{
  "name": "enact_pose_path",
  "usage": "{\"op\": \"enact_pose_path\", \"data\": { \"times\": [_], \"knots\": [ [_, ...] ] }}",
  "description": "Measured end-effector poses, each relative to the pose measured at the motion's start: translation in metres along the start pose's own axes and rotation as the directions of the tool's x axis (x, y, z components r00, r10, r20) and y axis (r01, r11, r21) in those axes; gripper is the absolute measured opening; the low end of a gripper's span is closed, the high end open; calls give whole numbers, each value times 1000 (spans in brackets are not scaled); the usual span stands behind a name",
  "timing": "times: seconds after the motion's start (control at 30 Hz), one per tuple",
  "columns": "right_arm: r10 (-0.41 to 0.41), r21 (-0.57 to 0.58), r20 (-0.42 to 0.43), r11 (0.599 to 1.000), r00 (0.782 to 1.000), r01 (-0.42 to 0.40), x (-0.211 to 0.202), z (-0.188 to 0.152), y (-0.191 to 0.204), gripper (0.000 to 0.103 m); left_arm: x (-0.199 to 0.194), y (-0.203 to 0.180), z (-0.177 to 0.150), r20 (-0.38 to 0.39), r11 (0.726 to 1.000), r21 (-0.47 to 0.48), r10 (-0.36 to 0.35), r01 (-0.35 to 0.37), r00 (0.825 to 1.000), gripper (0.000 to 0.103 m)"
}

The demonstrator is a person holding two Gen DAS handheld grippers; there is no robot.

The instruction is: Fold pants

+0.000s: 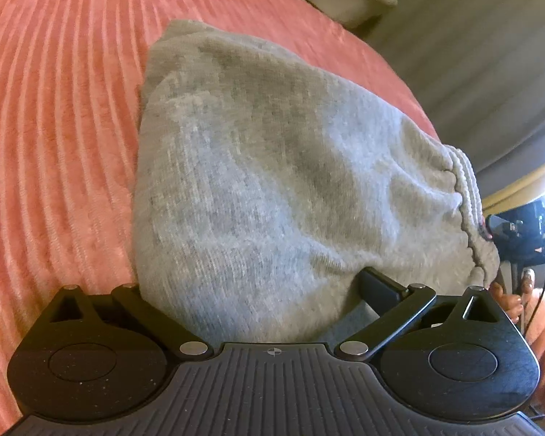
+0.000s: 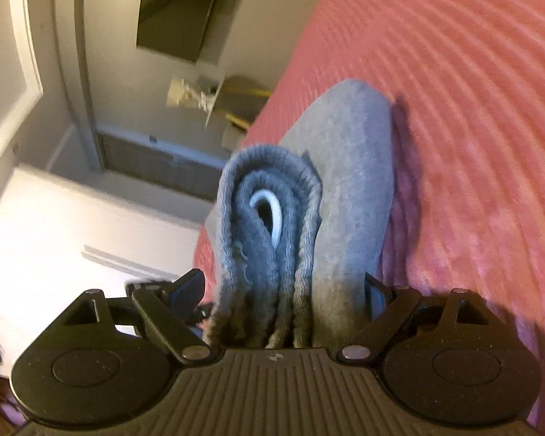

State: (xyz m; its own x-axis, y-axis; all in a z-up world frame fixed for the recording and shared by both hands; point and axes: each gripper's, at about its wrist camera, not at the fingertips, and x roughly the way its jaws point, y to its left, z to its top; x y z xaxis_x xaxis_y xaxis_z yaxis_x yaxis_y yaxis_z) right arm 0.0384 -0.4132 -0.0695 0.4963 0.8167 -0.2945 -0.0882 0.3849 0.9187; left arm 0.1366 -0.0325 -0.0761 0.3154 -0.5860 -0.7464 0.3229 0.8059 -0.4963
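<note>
I have the grey pants bunched between both tools, lying on the pink ribbed bedspread near its right edge. Through the left wrist camera the cloth is a thick, soft heather-grey mound, folded over on itself, with a rounded far end and a ribbed waistband curling along its right side. It fills the mouth of my left gripper: the right finger presses into the fabric, the left one is buried under it, so this tool is clenched on the pants.

Through the right wrist camera I see the waistband end-on, stacked in several ribbed layers that curl round a white drawstring loop. The smoother leg fabric lies to the right of those layers, reaching away toward the far end of the fold. My right gripper has its fingers on either side of this stack, close against it, grasping the pants at the waistband.

Beyond the left side of the bed in that view are a pale wall, a white door and a dark screen hung high. The other tool shows at the far right of the left view, just past the waistband.
</note>
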Motion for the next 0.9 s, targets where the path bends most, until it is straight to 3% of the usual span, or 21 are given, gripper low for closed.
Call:
{"op": "enact_pose_path", "data": {
  "times": [0.1, 0.2, 0.37, 0.7, 0.8, 0.9],
  "knots": [
    [-37, -43, -48, 998, 998, 35, 16, 5, 9, 87, 6, -3, 8, -21, 1000, -6, 9, -9, 1000, 103],
    [-95, -89, -80, 992, 992, 88, 25, 8, 17, 87, 13, -13, 16, -36, 998, -13, 61, -62, 997, 103],
    [-237, -167, -48, 960, 970, 226, 40, 1, 36, 87, 20, -27, 19, -35, 993, -4, 120, -120, 992, 103],
    [-346, -161, 31, 924, 938, 346, 58, -11, 57, 87, 17, -17, 5, -2, 998, 3, 69, -69, 998, 103],
    [-418, -151, 50, 894, 907, 421, 72, -10, 68, 87, 14, -15, 2, 6, 998, -9, 68, -68, 998, 103],
    [-501, -148, 89, 848, 861, 509, 83, -14, 82, 87, 11, -17, -3, 23, 997, -3, 80, -80, 997, 102]
  ]
}}
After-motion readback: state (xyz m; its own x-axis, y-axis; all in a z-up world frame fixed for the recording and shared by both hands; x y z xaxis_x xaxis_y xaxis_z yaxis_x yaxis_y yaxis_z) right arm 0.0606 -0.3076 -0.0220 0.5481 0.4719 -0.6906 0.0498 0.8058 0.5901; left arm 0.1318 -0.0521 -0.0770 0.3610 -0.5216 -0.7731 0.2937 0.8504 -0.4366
